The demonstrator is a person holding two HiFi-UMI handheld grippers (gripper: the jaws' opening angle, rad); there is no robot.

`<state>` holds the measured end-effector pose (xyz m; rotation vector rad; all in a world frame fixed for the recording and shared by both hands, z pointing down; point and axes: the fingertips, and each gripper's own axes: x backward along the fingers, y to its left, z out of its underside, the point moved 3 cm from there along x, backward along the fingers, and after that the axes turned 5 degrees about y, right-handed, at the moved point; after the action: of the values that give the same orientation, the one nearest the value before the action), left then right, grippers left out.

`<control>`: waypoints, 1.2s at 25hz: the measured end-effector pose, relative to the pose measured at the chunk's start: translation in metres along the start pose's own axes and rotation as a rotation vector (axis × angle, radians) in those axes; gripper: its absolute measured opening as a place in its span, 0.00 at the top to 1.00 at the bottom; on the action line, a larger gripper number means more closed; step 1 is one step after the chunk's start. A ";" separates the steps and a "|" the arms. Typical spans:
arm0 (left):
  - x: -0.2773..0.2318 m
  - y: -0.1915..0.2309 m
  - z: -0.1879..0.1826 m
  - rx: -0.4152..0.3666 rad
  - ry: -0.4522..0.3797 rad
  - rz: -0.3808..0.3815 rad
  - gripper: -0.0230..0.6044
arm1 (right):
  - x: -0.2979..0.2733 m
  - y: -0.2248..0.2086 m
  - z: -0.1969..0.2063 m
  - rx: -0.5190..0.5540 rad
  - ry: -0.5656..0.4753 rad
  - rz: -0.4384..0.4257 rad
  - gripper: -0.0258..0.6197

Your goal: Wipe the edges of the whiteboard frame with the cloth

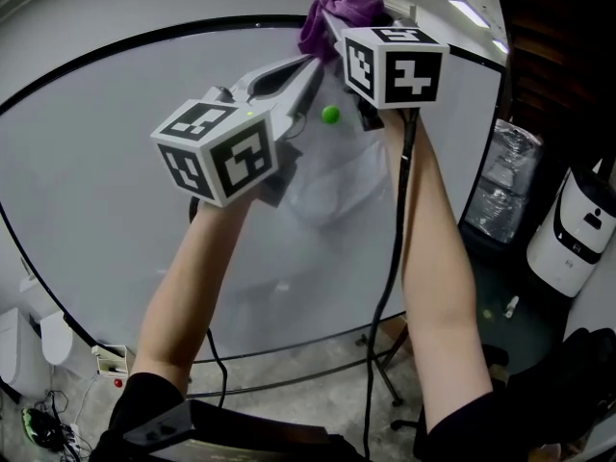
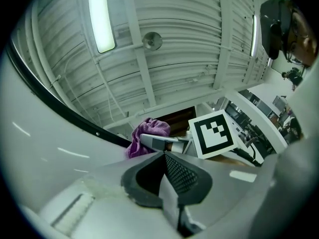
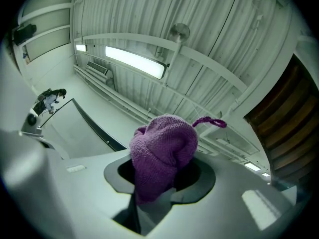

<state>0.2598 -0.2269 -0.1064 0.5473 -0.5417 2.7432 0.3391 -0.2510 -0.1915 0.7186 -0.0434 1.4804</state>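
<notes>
The whiteboard [image 1: 115, 210] stands in front of me, and its black frame [image 1: 192, 29] arches across the top of the head view. A purple cloth [image 1: 337, 8] is bunched against the top edge of that frame, with my right gripper [image 1: 335, 29] shut on it. In the right gripper view the cloth [image 3: 162, 156] fills the space between the jaws, a loose loop sticking out. My left gripper [image 1: 310, 73] hovers just below and left of the cloth, jaws together and holding nothing. In the left gripper view the cloth [image 2: 147, 133] is just ahead, against the frame [image 2: 50, 101].
A small green magnet [image 1: 330, 115] sticks to the board under the grippers. To the right stand a plastic-wrapped object [image 1: 505, 176] and a white appliance [image 1: 577, 229]. The board's stand legs [image 1: 385, 364] and cables lie on the floor below. Ceiling lights [image 2: 102, 19] hang overhead.
</notes>
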 end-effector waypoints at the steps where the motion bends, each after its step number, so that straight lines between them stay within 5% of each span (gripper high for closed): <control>1: -0.006 -0.003 0.004 0.004 0.003 -0.001 0.96 | 0.002 -0.008 0.005 -0.007 0.003 0.004 0.73; 13: -0.112 -0.062 0.048 0.027 0.039 0.040 0.96 | 0.040 -0.132 0.050 -0.055 0.006 0.076 0.73; 30: -0.162 -0.078 0.084 0.096 0.031 0.121 0.96 | 0.053 -0.193 0.098 -0.060 0.056 0.175 0.73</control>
<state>0.4560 -0.2262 -0.0784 0.5096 -0.4514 2.8993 0.5599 -0.2351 -0.1691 0.6370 -0.1100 1.6586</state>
